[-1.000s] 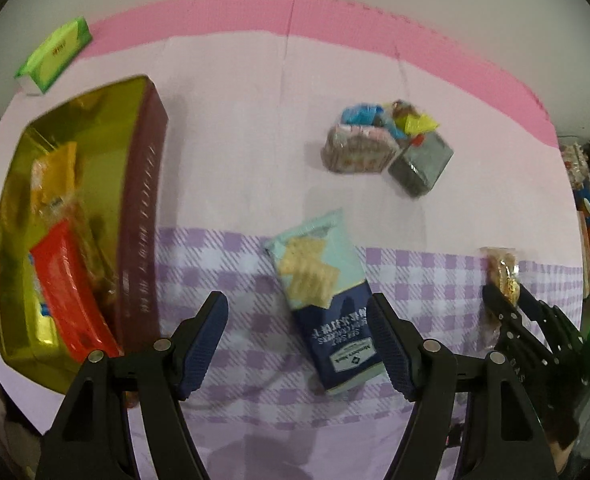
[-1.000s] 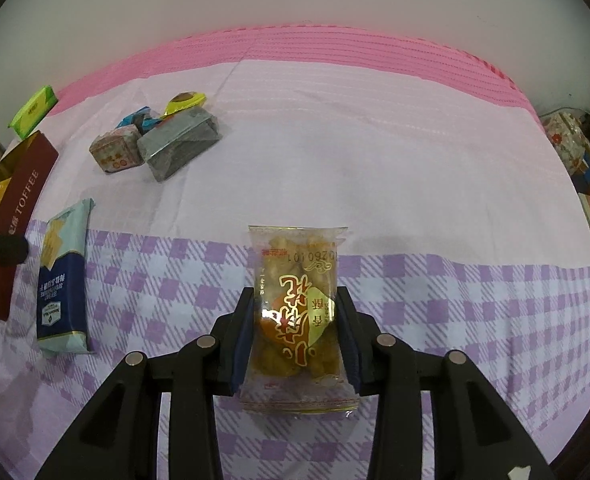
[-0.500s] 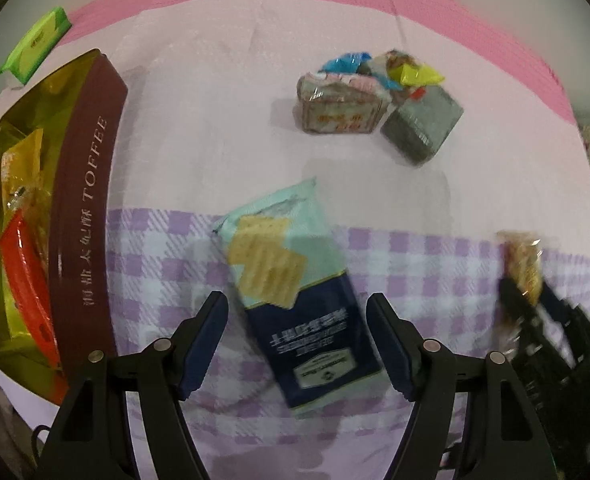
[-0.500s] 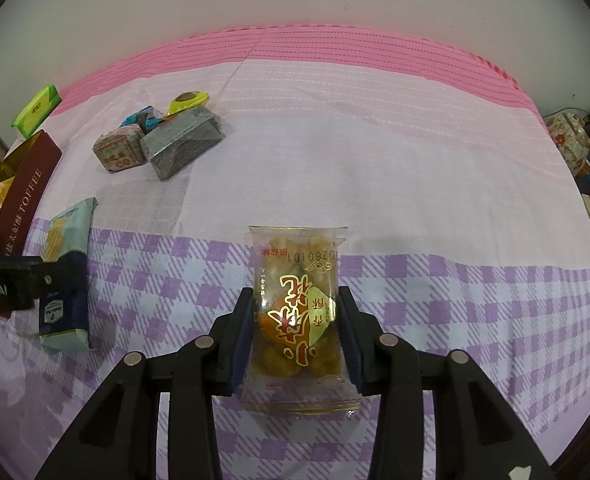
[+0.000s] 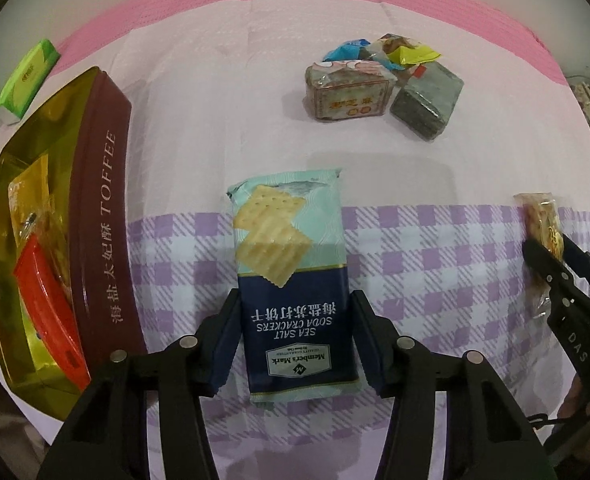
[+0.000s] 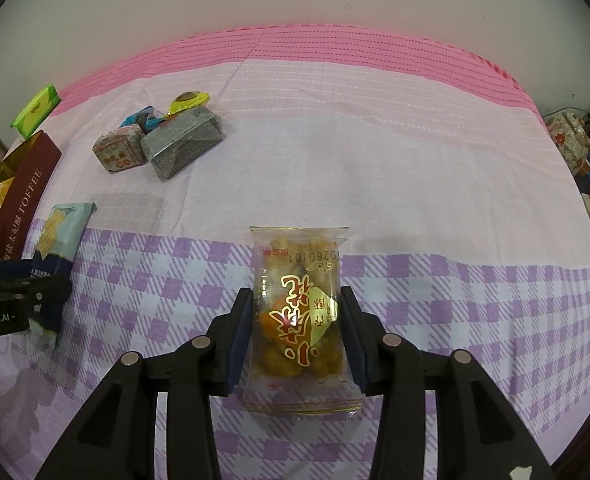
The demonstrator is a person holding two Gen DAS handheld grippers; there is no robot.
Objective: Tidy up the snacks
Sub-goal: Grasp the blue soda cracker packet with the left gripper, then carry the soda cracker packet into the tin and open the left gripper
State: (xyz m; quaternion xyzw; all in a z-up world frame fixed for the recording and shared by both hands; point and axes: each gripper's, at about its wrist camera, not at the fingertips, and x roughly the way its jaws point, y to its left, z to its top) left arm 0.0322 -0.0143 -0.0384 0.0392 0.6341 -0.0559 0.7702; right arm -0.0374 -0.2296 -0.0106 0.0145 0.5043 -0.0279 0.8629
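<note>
While my left gripper [image 5: 295, 340] closes its jaws on the cracker pack [image 5: 293, 280] lying beside the toffee tin [image 5: 103, 216], my right gripper [image 6: 295, 332] clamps the pastry packet [image 6: 301, 316] on the checked cloth [image 6: 475, 300].

Both views were fisheyes, each looking forward and steeply down along its own claw at the cloth-covered table [image 5: 415, 184]. The left view sat close over the crackers [image 5: 295, 280], with the tin [image 5: 107, 208] at its left edge and the right claw [image 5: 551, 256] at its right. The right view sat close over the clear packet [image 6: 301, 312]. Both views shared the crackers, the tin, the snack pile [image 6: 163, 144] and the green pack [image 5: 27, 76]
</note>
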